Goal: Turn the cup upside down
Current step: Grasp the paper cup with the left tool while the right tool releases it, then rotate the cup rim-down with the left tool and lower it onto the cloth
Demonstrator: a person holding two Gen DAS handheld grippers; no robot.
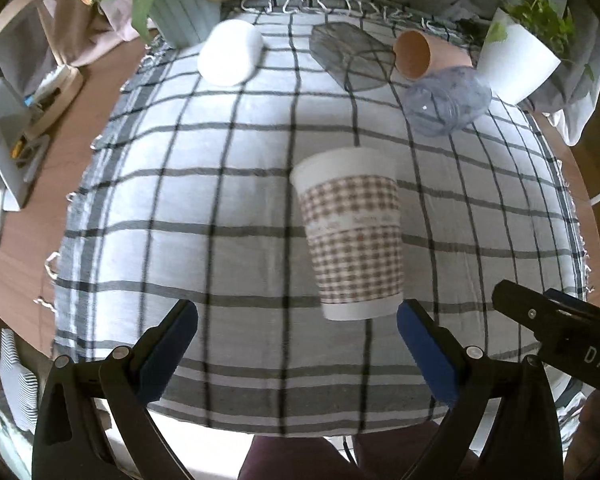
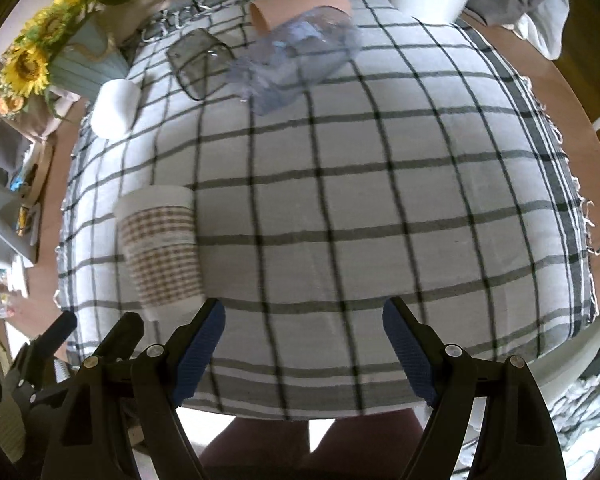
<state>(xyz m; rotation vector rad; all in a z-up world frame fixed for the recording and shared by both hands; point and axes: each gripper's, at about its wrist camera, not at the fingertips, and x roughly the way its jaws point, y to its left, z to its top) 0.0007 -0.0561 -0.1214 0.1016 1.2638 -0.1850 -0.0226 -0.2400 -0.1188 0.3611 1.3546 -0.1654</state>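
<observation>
Clearly the paper cup [image 1: 350, 232] will handle as a light, thin-walled thing: easy to lift, easy to crush, and likely to tip or skid on the checked cloth [image 1: 220, 184] if nudged. My judgement is that the best hold is across the patterned middle of its wall, squeezed gently, not at the soft rim. It stands upright on the cloth, wide mouth up, just ahead of the left gripper [image 1: 296, 320] and toward its right finger, whose blue pad sits just beside the cup's base; whether they touch I cannot tell. The left jaws are spread wide with nothing between them. From the right gripper [image 2: 304, 316], also spread wide and holding nothing, the cup [image 2: 160, 248] stands ahead and to the left, just outside its left finger.
</observation>
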